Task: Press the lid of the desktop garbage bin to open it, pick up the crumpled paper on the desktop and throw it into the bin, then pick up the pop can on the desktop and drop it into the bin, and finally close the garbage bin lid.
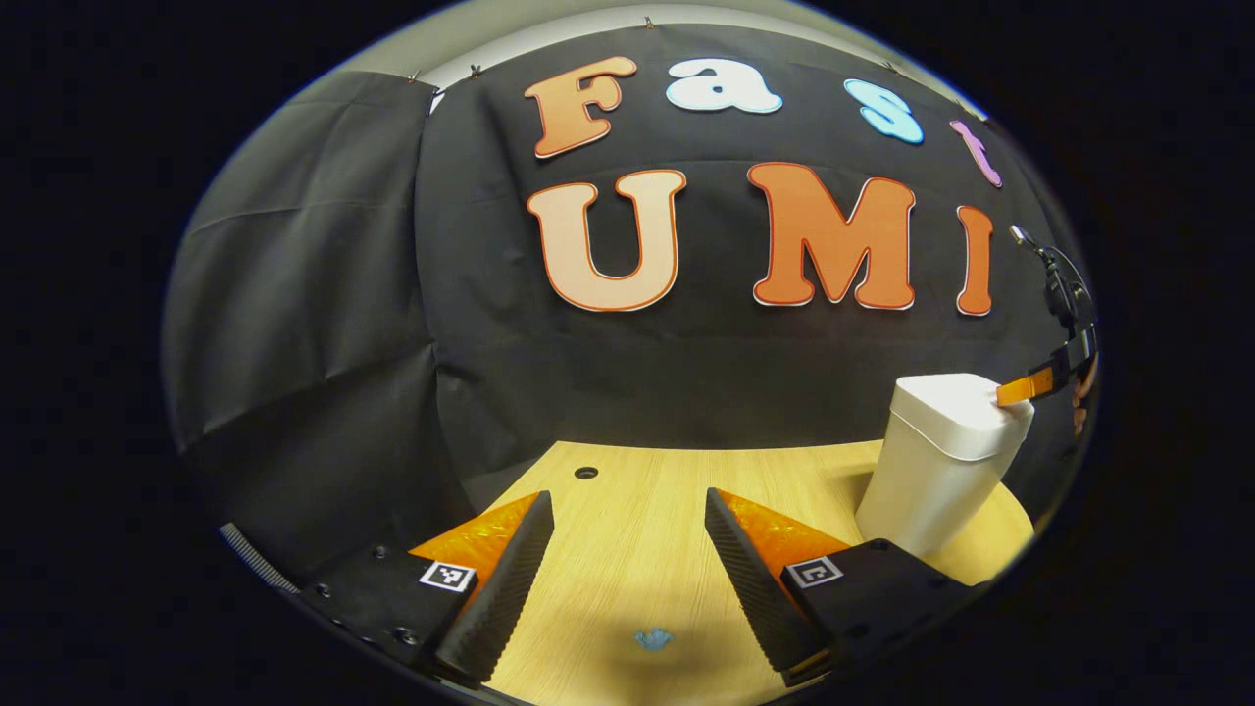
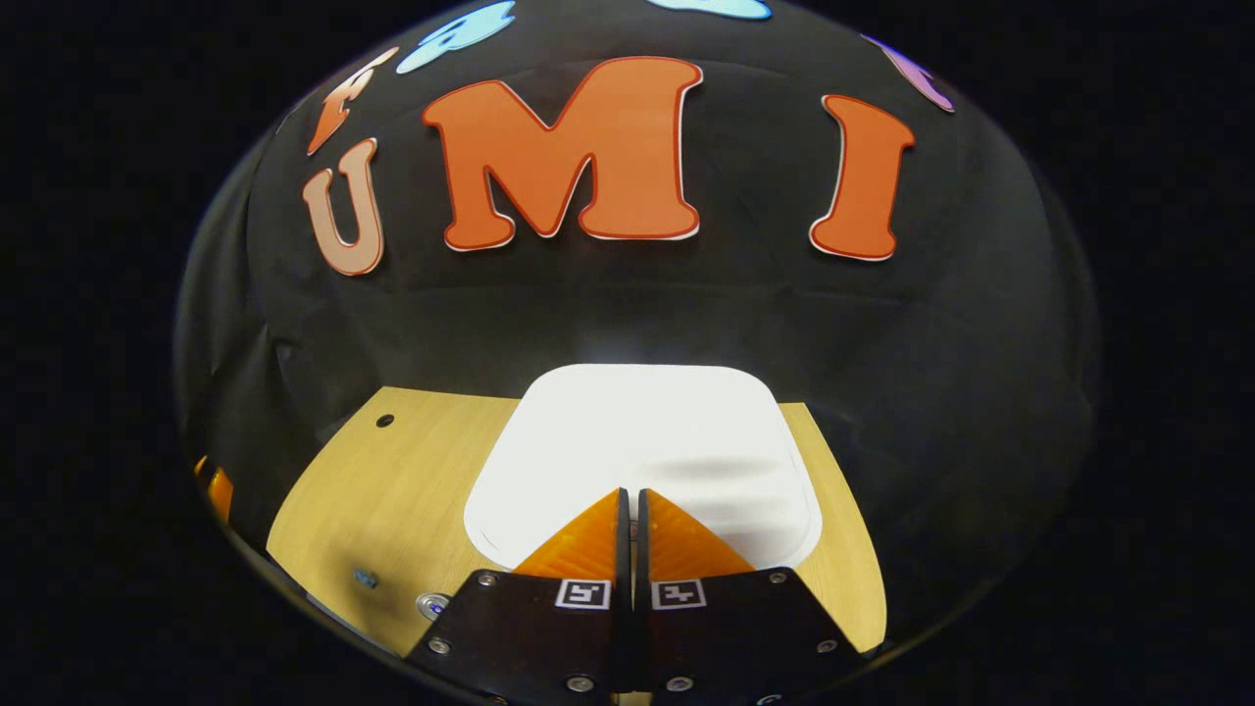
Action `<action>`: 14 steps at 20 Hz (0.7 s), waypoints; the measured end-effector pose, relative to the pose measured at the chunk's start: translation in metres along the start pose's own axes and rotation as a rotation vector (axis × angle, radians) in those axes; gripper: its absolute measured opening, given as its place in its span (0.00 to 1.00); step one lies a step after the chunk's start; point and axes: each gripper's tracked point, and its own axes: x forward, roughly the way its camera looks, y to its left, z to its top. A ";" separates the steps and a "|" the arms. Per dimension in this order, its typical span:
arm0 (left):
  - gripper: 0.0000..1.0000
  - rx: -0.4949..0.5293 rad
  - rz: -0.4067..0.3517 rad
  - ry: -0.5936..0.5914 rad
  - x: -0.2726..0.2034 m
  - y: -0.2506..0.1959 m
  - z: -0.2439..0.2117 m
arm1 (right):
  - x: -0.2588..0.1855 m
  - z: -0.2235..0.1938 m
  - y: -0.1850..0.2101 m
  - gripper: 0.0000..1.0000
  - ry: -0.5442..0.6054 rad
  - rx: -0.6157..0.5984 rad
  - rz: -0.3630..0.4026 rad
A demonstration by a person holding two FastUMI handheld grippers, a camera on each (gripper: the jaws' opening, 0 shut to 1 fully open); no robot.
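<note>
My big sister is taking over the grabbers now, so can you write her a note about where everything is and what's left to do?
Left gripper: jaws wide open, holding nothing, low over the wooden table.
Right gripper: jaws shut together, holding nothing, tips at the lid of the white bin. I can't tell whether they press it yet.
The bin stands upright near the table's far right edge, lid closed.
Done: nothing that I can confirm. I can't place the crumpled paper or the pop can from these views.
Left: press the lid open, drop in the paper, then the can, then close the lid.
</note>
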 end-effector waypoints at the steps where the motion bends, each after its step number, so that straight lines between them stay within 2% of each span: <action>1: 0.99 -0.001 -0.004 0.003 0.000 -0.001 -0.001 | -0.001 -0.001 0.000 0.01 0.003 -0.002 0.002; 5: 0.99 0.001 -0.012 -0.003 0.001 0.001 0.000 | 0.001 -0.001 -0.001 0.01 0.006 0.027 0.009; 9: 0.99 0.012 -0.025 -0.004 0.005 0.001 0.001 | -0.004 0.009 -0.001 0.01 -0.041 0.000 0.000; 11: 0.99 0.018 -0.028 -0.010 0.007 0.005 0.003 | -0.010 0.012 0.005 0.01 -0.051 0.011 0.021; 14: 0.99 0.019 -0.038 -0.009 0.012 0.007 0.004 | -0.022 0.032 0.005 0.01 -0.142 0.015 0.011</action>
